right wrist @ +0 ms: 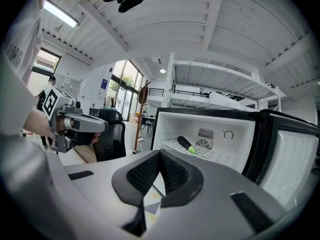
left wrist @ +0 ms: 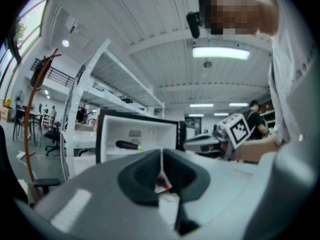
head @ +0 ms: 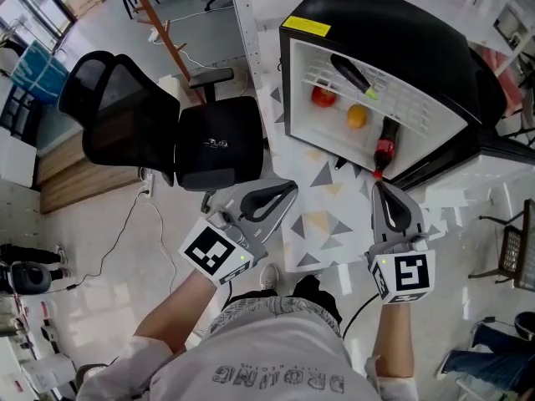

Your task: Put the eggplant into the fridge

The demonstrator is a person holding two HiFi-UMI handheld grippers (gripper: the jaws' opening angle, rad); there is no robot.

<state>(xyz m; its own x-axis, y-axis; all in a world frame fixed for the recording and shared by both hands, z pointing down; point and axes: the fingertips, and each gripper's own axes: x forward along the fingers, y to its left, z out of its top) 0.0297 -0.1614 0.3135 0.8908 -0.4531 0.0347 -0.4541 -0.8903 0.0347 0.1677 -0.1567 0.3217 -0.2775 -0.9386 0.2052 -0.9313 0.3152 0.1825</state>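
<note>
Up at 1 o'clock, eggplant (head: 351,73) is on the fridge (head: 401,32) shelf; left gripper (head: 291,188) and right gripper (head: 378,185) both pinched closed, empty.

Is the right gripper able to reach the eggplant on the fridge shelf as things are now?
Probably yes: the fridge stands open and nothing lies between the right gripper and the eggplant, though its jaws are shut and must open first.
</note>
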